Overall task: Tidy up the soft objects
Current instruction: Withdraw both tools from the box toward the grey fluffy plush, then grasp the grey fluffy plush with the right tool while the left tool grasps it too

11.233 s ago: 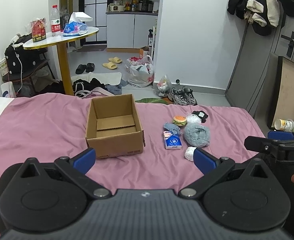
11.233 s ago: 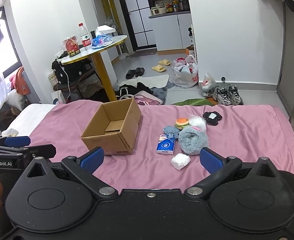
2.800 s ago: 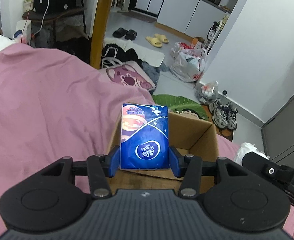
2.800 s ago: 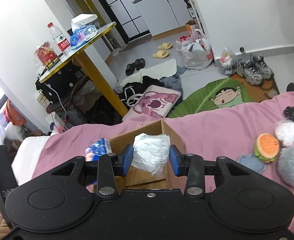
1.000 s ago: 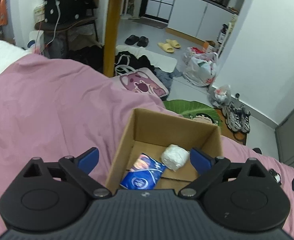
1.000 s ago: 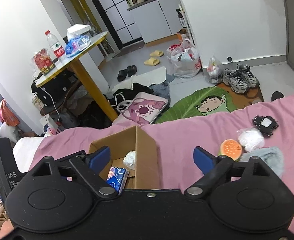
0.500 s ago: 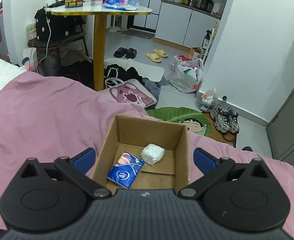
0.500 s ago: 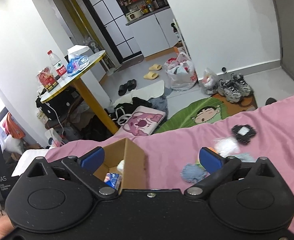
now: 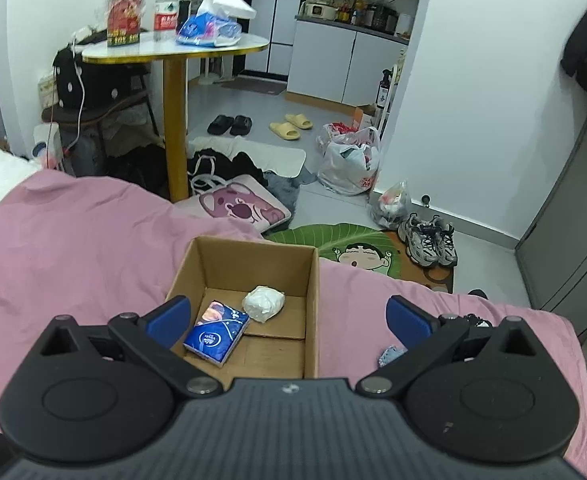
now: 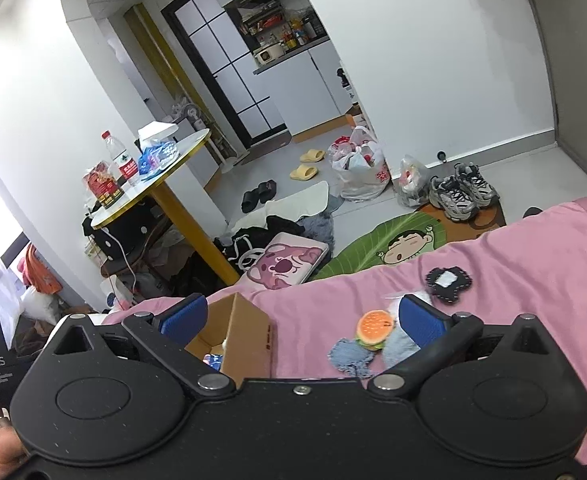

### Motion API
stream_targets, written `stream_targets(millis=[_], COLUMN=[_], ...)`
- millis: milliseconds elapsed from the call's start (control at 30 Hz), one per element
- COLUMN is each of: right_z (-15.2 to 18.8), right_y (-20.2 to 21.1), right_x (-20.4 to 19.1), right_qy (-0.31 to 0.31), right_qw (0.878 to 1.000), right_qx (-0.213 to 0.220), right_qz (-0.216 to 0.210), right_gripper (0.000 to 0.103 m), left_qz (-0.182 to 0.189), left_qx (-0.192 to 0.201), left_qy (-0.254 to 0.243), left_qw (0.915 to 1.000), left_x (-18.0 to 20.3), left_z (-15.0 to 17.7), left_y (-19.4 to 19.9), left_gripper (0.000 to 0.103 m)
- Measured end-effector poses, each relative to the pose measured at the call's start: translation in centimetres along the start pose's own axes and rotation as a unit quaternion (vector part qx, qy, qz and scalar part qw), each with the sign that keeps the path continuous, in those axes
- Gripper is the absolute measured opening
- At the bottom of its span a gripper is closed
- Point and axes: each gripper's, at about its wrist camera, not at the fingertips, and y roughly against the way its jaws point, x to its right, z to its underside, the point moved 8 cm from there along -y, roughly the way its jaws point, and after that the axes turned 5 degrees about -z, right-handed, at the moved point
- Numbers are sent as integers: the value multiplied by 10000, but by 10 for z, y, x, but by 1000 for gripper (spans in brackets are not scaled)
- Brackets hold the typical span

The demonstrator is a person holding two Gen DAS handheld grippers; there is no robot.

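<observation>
Tissue pack (image 9: 216, 333) & wad (image 9: 263, 303) in box (image 9: 311, 280) on bed (image 9: 73, 248) — burger toy (image 10: 374, 328) to box's right

Small lived-in flat: pink-sheeted bed (image 9: 73, 248), kitchenette cabinets (image 9: 345, 64) behind, slippers (image 9: 291, 125) and sneakers (image 9: 429, 240) on the floor.

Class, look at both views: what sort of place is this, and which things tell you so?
Probably a small studio flat: a bed with a pink sheet, white kitchen cabinets through the doorway, and yellow slippers on the grey floor.
</observation>
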Motion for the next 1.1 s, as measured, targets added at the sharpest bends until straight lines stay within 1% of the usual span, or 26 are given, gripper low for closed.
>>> stream_targets(millis=[233,400,533,667,867,933,1033,1100], right_z=[2,6,6,7,14,17,21,23], right_y=[14,19,20,22,15,12,6,0], right_x=[27,40,49,62,85,94,104,110], right_qy=[-126,-204,-124,-175,-498,-603,-797,-846], right_qw=[9999,9998,9999,9997,9986,9979,9965,9959], right_qx=[53,-11,-106,-141,-162,-144,-196,-245], right_qz=[21,-23,-2,-16,83,177,142,209], right_gripper=[103,103,103,103,103,103,102,102], left_qz=[61,229,189,139,172,144,137,165], left_qx=[-45,-109,-103,-145,-385,-434,-481,-491], left_qy=[-101,-152,-217,-243,-359,-427,-461,-497], left_qw=[9999,9996,9995,9995,9985,9980,9977,9974], left_x=[23,40,53,63,80,85,92,96], left_z=[11,18,19,21,33,38,44,47], left_y=[8,13,16,18,14,11,7,5], left_gripper=[103,103,103,103,103,103,103,103])
